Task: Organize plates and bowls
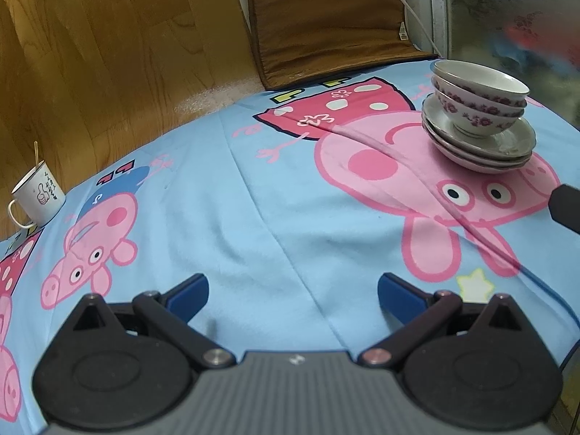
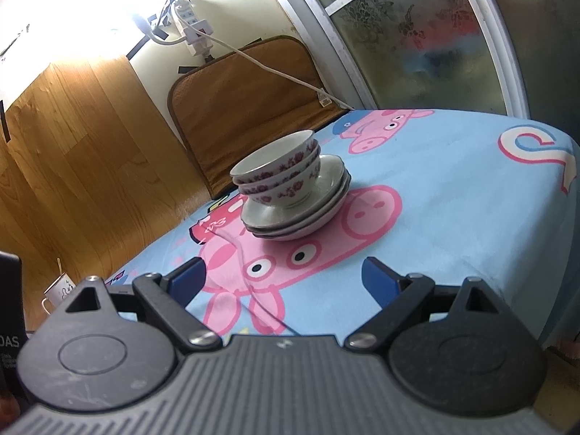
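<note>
Left wrist view: the left gripper (image 1: 293,291) hangs low over the blue cartoon-print cloth (image 1: 224,195) with its blue-padded fingers (image 1: 190,291) spread wide and nothing between them. The stacked bowls (image 1: 478,99), nested with floral rims, sit upright on the stacked plates (image 1: 482,145); the whole pile stands well ahead of the fingers and off to the right, towards the far right edge of the cloth. A black part at the right border (image 1: 567,208), most likely the other gripper, lies near the pile without touching it. A white mug (image 1: 38,195) holding a stick stands at the cloth's left edge, well apart from the pile.

Right wrist view: the right gripper (image 2: 286,277) points over the cloth (image 2: 453,195) at the pile, its fingers (image 2: 380,277) spread apart and empty. The bowls (image 2: 277,170) on the plates (image 2: 297,210) stand ahead of the gap between the fingers, slightly left of its centre and clear of both tips. A brown cushion (image 2: 246,108) leans against the wall behind the pile, at the cloth's far edge
</note>
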`<state>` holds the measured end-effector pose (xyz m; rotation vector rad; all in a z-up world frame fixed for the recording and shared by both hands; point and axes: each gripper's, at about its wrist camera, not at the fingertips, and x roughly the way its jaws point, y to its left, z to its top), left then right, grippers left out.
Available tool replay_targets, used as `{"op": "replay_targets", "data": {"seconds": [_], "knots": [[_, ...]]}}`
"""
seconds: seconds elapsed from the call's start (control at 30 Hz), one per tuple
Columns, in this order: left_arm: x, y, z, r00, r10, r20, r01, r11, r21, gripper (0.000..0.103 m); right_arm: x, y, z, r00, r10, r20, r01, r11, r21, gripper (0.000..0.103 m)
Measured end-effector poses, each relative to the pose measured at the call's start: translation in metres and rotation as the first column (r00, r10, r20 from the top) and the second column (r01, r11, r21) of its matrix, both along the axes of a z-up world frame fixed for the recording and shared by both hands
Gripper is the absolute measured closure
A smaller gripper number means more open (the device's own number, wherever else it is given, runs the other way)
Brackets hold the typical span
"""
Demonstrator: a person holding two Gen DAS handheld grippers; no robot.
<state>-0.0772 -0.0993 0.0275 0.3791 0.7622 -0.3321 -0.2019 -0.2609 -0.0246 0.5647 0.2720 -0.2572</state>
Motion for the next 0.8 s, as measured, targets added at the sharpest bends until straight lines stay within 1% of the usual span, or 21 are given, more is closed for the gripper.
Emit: {"op": "replay_targets", "data": {"seconds": [0.17, 0.27, 0.4, 0.5, 0.6, 0.8], "knots": [[-0.001, -0.001, -0.001, 1.0, -0.007, -0.001, 0.007, 1.0, 0.004, 0.0, 0.0, 0.0, 0.0, 1.0, -0.001, 0.0, 0.001, 1.0, 0.001, 0.008], [-0.004, -0.002, 0.001, 1.0, -0.011, 0.017, 0.011, 1.0, 0.002, 0.0, -0.001, -0.001, 0.0, 1.0, -0.007, 0.006, 0.007, 1.0, 0.001, 0.008], [-0.01, 0.001, 0.009, 0.998, -0.017, 0.068, 0.019, 0.999, -0.034, 0.0, -0.001, -0.002, -0.001, 1.0, -0.012, 0.008, 0.012, 1.0, 0.002, 0.008], [-0.012, 0.004, 0.014, 0.996, -0.015, 0.091, 0.021, 0.998, -0.061, 0.0, 0.0, 0.0, -0.001, 1.0, -0.006, 0.001, 0.006, 1.0, -0.002, 0.008], [-0.012, 0.008, 0.016, 0.996, -0.019, 0.093, 0.027, 0.996, -0.087, 0.0, 0.0, 0.002, 0.0, 1.0, -0.004, -0.002, 0.004, 1.0, -0.007, 0.008], [-0.011, 0.014, 0.012, 0.996, -0.03, 0.08, 0.038, 0.995, -0.096, 0.0, 0.002, 0.008, 0.0, 1.0, 0.003, -0.011, -0.003, 1.0, -0.017, 0.008]]}}
